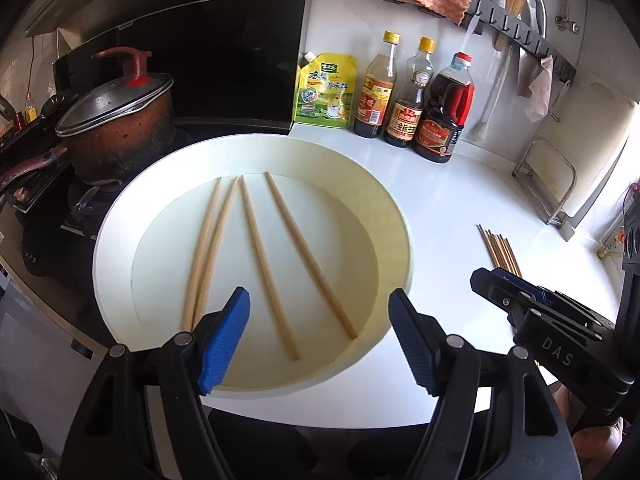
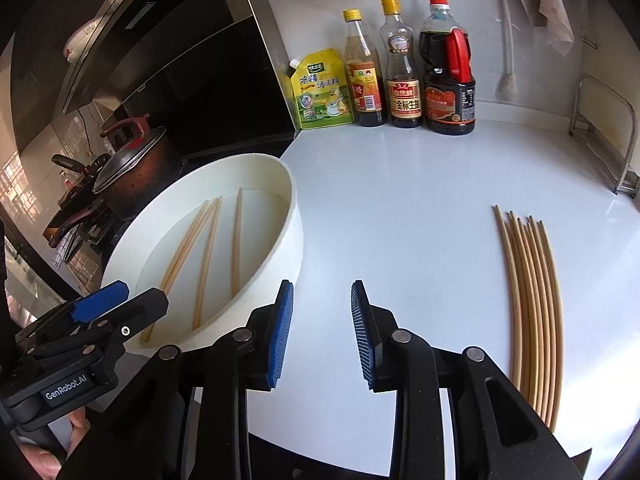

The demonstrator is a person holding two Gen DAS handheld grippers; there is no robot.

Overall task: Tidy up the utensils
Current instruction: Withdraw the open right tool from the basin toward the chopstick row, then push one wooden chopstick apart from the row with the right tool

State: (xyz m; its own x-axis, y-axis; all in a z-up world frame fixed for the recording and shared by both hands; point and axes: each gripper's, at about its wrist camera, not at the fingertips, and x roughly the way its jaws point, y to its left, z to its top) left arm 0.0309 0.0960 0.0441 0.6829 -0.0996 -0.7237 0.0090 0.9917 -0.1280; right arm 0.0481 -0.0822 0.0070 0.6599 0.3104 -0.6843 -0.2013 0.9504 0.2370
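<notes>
While both grippers (image 1: pixel 318 336) (image 2: pixel 322 334) gape empty: four chopsticks (image 1: pixel 262 264) in tray (image 1: pixel 116 240), seven chopsticks on counter (image 2: pixel 532 308).

Home kitchen: stove pot (image 1: pixel 116 136), sauce bottles (image 2: pixel 404 76).

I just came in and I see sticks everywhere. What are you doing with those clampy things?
A person is sorting chopsticks with a gripper in each hand. Four chopsticks already lie in the round white tray. A bundle of chopsticks waits on the white counter. The left gripper hovers over the tray, and the right gripper is above the counter. Both are open and hold nothing.
</notes>
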